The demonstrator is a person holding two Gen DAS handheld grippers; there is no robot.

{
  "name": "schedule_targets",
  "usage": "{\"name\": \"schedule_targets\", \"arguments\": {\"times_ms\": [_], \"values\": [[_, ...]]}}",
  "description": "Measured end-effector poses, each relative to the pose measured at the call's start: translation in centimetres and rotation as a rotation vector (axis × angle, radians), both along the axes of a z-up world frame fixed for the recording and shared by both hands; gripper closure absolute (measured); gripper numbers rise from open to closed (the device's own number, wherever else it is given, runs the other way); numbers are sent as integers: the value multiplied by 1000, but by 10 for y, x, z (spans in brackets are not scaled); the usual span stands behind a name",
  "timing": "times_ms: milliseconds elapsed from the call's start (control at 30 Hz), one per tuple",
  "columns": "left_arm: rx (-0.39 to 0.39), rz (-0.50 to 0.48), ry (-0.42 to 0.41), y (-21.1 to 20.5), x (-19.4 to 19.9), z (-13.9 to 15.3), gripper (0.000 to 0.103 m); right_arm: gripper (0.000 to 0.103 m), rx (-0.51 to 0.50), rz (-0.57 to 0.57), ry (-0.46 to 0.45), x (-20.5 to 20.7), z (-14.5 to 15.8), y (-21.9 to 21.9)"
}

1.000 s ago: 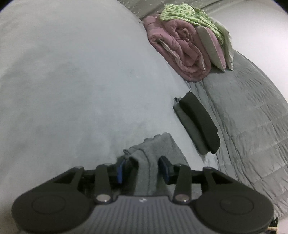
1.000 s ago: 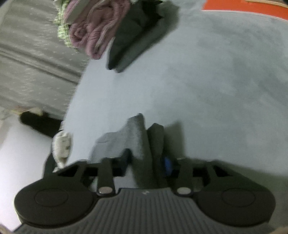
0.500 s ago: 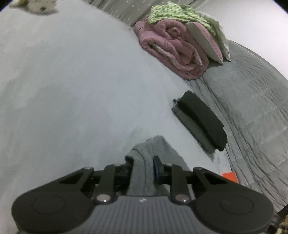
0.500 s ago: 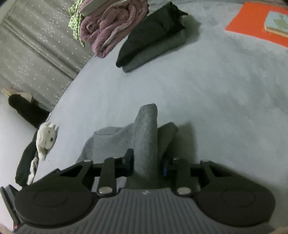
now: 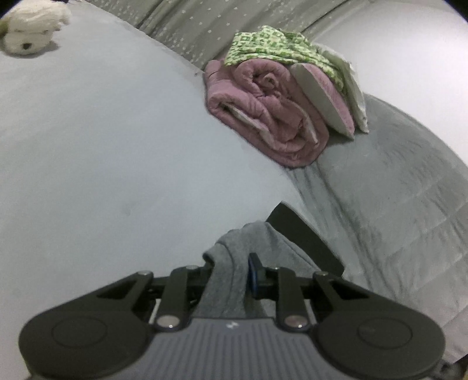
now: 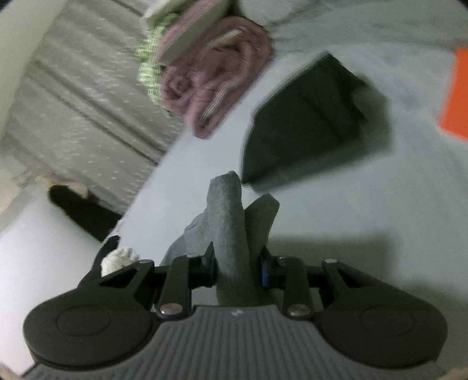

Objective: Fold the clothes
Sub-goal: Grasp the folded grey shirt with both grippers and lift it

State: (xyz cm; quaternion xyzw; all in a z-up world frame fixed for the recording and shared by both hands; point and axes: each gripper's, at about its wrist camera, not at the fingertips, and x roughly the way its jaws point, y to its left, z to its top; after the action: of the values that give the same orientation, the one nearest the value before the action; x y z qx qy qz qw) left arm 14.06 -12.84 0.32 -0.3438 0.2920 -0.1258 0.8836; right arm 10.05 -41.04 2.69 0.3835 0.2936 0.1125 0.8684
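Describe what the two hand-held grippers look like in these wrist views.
Both look alike: the left hand-held gripper and the right hand-held gripper have a ribbed grey body with a small white mark, two black rounded lobes, black linkage bars with silver pins, and blue-edged finger pads. No hands or sleeves show.

One grey garment (image 5: 234, 263), one pink quilt (image 5: 263, 117), one plush toy (image 5: 32, 26), one dark folded stack (image 6: 307, 122).

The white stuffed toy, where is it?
In the left wrist view the white stuffed toy lies at the far upper left on the grey bed.
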Motion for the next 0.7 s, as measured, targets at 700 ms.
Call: {"name": "schedule_targets", "arguments": {"times_ms": [700], "values": [[14,-131,-117,-134,165,21,82,73,17,-34,-186,121,11,-124]]}}
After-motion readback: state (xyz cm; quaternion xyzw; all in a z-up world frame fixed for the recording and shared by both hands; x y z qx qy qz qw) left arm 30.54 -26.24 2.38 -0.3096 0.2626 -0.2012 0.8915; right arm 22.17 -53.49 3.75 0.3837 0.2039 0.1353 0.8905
